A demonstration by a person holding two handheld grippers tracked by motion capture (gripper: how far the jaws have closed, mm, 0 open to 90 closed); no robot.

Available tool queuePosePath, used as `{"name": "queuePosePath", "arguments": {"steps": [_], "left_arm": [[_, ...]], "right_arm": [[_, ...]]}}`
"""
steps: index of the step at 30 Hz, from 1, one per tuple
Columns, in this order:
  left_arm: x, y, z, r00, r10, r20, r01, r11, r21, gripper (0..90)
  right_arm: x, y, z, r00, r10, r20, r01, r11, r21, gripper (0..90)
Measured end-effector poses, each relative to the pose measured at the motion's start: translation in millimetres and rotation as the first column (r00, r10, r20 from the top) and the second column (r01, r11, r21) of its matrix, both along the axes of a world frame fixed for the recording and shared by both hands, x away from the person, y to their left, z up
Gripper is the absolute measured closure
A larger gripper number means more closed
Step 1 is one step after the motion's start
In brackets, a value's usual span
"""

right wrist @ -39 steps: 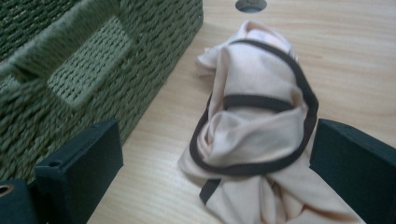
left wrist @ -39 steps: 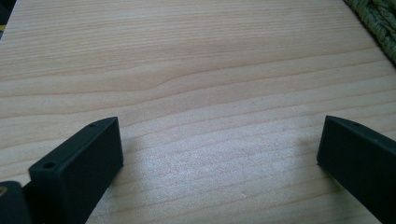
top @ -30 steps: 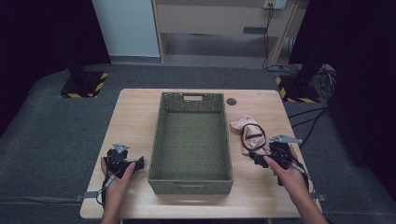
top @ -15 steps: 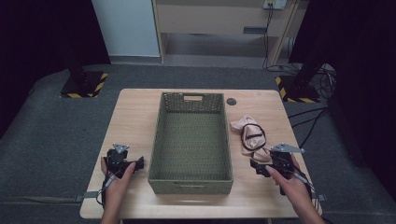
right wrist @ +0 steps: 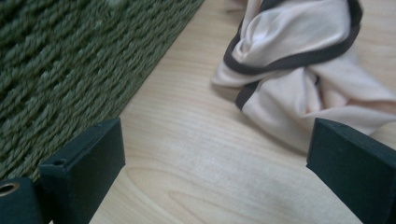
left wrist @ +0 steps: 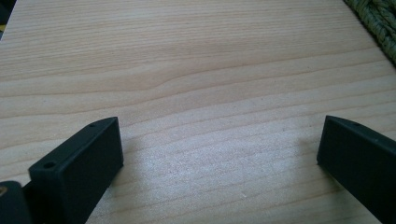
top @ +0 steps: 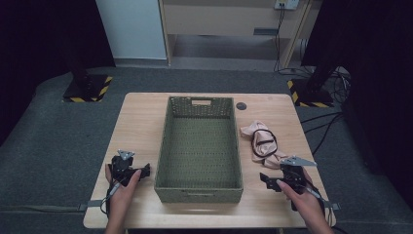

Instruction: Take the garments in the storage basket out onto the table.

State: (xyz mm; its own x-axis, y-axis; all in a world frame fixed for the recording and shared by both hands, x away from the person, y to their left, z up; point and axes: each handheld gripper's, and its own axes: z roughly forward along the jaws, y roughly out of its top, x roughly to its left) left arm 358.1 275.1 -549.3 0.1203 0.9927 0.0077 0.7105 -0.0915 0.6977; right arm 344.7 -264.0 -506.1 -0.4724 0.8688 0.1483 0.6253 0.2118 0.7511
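- A wooden table [top: 141, 122] carries a green woven basket [top: 199, 146] at its middle, its long sides running near to far; the basket looks empty.
- A crumpled pale pink garment with dark trim [top: 263, 141] lies on the table just right of the basket, apart from its wall. In the right gripper view it sits at the far right, beyond the jaws, untouched.
- A small dark round object [top: 241, 106] lies near the basket's far right corner; what it is cannot be told.
- The left gripper [top: 139, 174] rests at the near left, just beside the basket's near left corner. Its jaws are spread wide over bare wood, holding nothing.
- The right gripper [top: 265, 179] sits at the near right, just near of the garment, jaws pointing left toward the basket. They are released, wide apart, with bare table between them.
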Motion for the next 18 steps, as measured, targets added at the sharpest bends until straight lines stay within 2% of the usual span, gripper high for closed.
{"name": "queuePosePath", "arguments": {"steps": [6, 18], "left_arm": [[0.0, 0.0, 0.0, 1.0000, 0.000, 0.000, 0.000, 1.0000, 0.000, 0.0], [0.0, 0.0, 0.0, 1.0000, 0.000, 0.000, 0.000, 1.0000, 0.000, 0.0]], "right_arm": [[-6.2, 4.9, -7.5, 0.9995, 0.021, -0.026, -0.021, 0.9997, -0.009, 4.3], [-15.4, 16.9, -18.9, 0.9972, 0.060, -0.045, -0.061, 0.9979, -0.022, 4.4]]}}
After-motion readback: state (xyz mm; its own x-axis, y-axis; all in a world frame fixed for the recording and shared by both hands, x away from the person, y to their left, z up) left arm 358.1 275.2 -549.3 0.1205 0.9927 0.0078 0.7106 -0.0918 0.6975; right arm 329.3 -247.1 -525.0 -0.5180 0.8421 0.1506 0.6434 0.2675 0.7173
